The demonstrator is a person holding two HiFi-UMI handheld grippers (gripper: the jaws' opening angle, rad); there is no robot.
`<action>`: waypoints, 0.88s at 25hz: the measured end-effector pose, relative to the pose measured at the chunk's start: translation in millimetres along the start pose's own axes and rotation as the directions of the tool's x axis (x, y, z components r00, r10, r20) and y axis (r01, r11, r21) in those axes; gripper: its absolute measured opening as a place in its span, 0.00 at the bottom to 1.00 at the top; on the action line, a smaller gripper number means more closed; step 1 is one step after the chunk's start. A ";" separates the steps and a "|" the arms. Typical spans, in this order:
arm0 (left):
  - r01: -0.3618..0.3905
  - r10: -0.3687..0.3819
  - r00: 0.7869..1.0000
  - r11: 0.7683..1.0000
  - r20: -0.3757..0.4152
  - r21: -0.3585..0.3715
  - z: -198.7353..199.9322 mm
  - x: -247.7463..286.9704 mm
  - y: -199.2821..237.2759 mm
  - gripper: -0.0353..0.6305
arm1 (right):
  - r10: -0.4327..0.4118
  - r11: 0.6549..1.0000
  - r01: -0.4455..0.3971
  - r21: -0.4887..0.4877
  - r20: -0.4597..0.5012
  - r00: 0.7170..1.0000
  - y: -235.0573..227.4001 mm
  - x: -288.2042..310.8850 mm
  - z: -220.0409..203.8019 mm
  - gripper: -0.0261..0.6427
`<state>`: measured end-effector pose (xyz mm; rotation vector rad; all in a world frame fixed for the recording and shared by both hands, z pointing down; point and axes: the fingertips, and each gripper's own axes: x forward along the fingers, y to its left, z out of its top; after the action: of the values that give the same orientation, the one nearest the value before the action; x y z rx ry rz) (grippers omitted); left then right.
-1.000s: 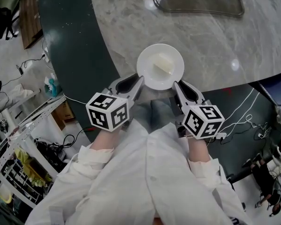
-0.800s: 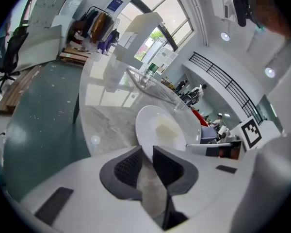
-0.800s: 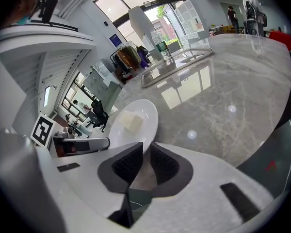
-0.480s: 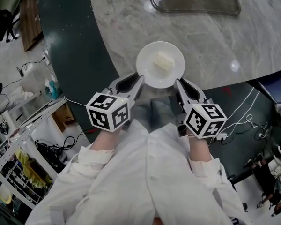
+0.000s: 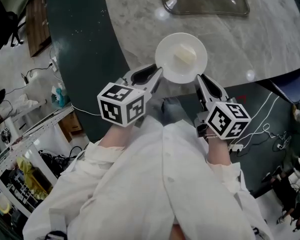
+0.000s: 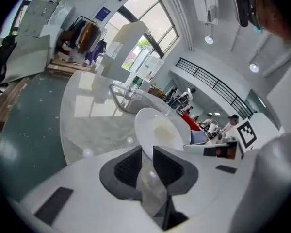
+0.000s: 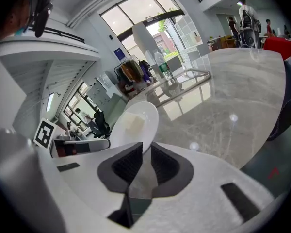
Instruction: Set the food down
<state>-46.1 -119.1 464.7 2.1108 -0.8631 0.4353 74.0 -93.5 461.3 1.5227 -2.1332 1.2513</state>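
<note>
A person in a white coat holds a white plate point(image 5: 181, 57) by opposite sides, the left tongs point(image 5: 157, 74) and the right tongs point(image 5: 199, 80) each clenched on its edge (in both gripper views the thin rim sits pinched between the dark pads). A pale block of food point(image 5: 185, 55) lies at the plate's middle. The plate hangs over the near edge of the grey marble surface point(image 5: 250, 39), a clear tray point(image 5: 205, 1) lying farther back on it.

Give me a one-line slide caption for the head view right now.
Left claw and right claw hold a white plate of food by opposite rims at the marble table edge.
</note>
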 end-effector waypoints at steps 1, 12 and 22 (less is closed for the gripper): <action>0.007 -0.007 1.000 1.000 0.007 0.011 4.6 -1.8 -3.7 0.17 | -0.002 1.000 0.002 -0.002 0.011 1.000 1.4 -3.3 3.9 0.10; 0.064 -0.072 0.995 0.990 0.065 0.122 44.5 -7.1 -23.7 0.17 | -0.026 0.999 0.030 -0.036 0.113 0.993 10.5 -19.5 38.7 0.10; 0.066 -0.075 0.995 0.988 0.058 0.140 47.5 -0.2 -30.3 0.17 | -0.023 0.999 0.026 -0.019 0.128 0.991 3.2 -22.2 46.0 0.10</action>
<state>-24.1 -142.6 418.4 2.2854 -0.8115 0.4027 93.3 -113.0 418.1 1.6569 -2.1909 1.1491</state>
